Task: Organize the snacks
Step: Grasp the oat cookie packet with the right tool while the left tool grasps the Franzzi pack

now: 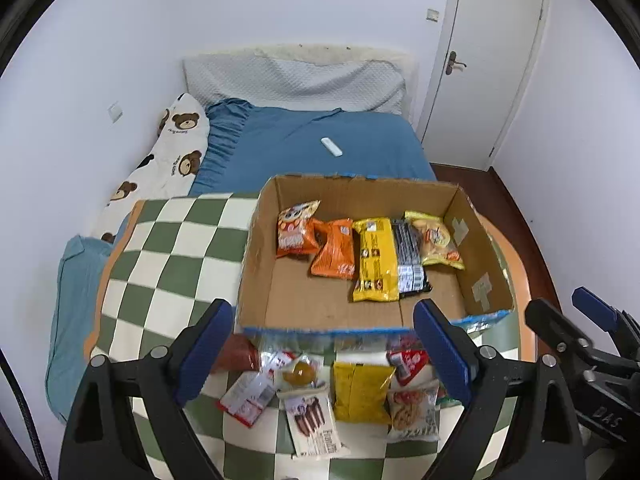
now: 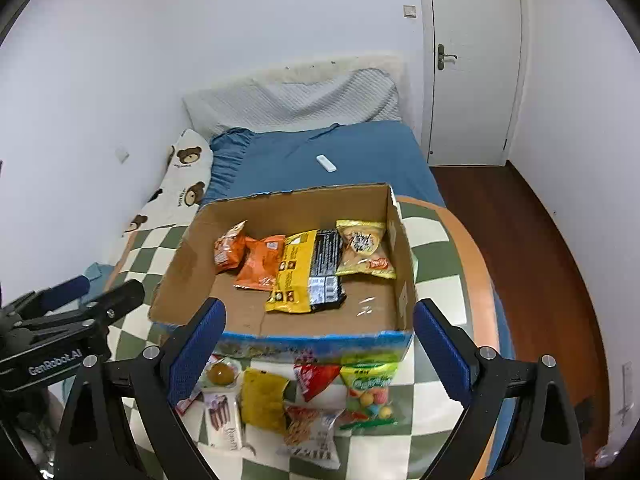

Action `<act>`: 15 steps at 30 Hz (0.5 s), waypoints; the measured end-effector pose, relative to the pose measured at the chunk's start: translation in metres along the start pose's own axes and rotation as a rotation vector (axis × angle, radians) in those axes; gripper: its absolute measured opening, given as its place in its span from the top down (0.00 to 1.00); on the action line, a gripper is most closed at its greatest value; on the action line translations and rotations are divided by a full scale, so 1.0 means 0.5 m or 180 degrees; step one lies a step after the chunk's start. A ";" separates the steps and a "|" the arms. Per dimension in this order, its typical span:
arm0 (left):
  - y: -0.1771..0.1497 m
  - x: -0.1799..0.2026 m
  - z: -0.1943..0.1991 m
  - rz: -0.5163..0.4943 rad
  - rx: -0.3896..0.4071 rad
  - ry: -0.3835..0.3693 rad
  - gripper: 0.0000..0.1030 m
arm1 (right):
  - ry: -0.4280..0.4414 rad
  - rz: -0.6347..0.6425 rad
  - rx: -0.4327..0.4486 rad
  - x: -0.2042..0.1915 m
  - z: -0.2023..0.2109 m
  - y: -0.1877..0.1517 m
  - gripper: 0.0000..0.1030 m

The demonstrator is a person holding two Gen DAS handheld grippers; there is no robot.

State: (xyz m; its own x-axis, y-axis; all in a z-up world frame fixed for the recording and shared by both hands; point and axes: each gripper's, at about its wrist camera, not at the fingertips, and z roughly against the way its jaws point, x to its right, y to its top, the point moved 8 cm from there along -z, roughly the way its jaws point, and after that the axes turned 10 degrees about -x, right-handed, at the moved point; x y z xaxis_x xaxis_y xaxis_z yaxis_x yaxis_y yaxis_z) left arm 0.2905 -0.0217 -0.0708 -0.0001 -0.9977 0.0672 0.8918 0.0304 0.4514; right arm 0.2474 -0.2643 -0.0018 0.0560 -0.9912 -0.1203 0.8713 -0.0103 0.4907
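Note:
An open cardboard box point(image 1: 260, 248) point(image 2: 404, 264) stands on a green-and-white checkered cloth point(image 1: 168, 240) point(image 2: 432, 256). Inside lie several snack packs in a row: orange bags point(image 1: 334, 254) point(image 2: 260, 262), a yellow pack point(image 1: 376, 264) point(image 2: 294, 276), a black pack point(image 1: 408, 260) point(image 2: 326, 264) and a yellow chip bag point(image 1: 434, 240) point(image 2: 362, 248). In front of the box lie several loose snacks, among them a yellow bag point(image 1: 360, 392) point(image 2: 264, 400), a chocolate-stick pack point(image 1: 314, 424) point(image 2: 222, 420) and a green candy bag point(image 2: 370, 392). My left gripper point(image 1: 324, 356) and my right gripper point(image 2: 316, 356) are open and empty above the loose snacks.
The cloth covers a round table with an orange rim point(image 2: 476, 264). Behind is a bed with a blue sheet point(image 1: 312, 140), a white remote point(image 1: 332, 147) and a bear pillow point(image 1: 176, 148). A white door point(image 2: 472, 64) and wooden floor point(image 2: 532, 240) are at the right.

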 end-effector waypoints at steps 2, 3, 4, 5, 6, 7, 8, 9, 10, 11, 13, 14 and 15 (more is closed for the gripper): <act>-0.021 -0.006 -0.010 0.0053 -0.0071 0.0000 0.10 | 0.0066 -0.0024 -0.0030 0.001 -0.001 -0.016 0.06; -0.036 -0.010 -0.022 0.0074 -0.0137 0.0015 0.10 | 0.0103 -0.0042 -0.0077 0.003 -0.005 -0.030 0.06; -0.047 -0.014 -0.031 0.0091 -0.0185 0.0026 0.10 | 0.0137 -0.0066 -0.0109 0.005 -0.011 -0.041 0.06; -0.063 -0.018 -0.047 0.0118 -0.0274 0.0037 0.10 | 0.0164 -0.0077 -0.0162 0.005 -0.020 -0.053 0.06; -0.077 -0.022 -0.060 0.0134 -0.0342 0.0052 0.10 | 0.0191 -0.0109 -0.0252 0.010 -0.036 -0.070 0.06; -0.093 -0.025 -0.078 0.0145 -0.0429 0.0078 0.10 | 0.0232 -0.0154 -0.0329 0.016 -0.050 -0.086 0.06; -0.114 -0.031 -0.100 0.0170 -0.0546 0.0107 0.10 | 0.0276 -0.0193 -0.0413 0.022 -0.067 -0.101 0.06; -0.131 -0.035 -0.119 0.0200 -0.0637 0.0119 0.10 | 0.0307 -0.0230 -0.0523 0.028 -0.090 -0.120 0.06; -0.158 -0.043 -0.150 0.0255 -0.0798 0.0150 0.10 | 0.0350 -0.0284 -0.0646 0.035 -0.114 -0.141 0.06; -0.177 -0.048 -0.173 0.0298 -0.0923 0.0152 0.10 | 0.0400 -0.0329 -0.0730 0.039 -0.134 -0.159 0.06; -0.233 -0.055 -0.235 0.0393 -0.1288 0.0112 0.10 | 0.0474 -0.0402 -0.0930 0.046 -0.179 -0.198 0.06; -0.258 -0.055 -0.259 0.0426 -0.1432 0.0093 0.10 | 0.0503 -0.0427 -0.1025 0.046 -0.200 -0.215 0.06; -0.280 -0.056 -0.284 0.0457 -0.1576 0.0069 0.10 | 0.0559 -0.0454 -0.1142 0.046 -0.228 -0.238 0.06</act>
State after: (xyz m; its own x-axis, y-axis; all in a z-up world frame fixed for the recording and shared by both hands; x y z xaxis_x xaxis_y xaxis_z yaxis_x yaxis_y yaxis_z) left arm 0.2297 -0.0065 -0.2622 0.1428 -0.9868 0.0769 0.9894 0.1404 -0.0369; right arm 0.2006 -0.2709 -0.1611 -0.0221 -0.9453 -0.3255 0.9891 -0.0682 0.1307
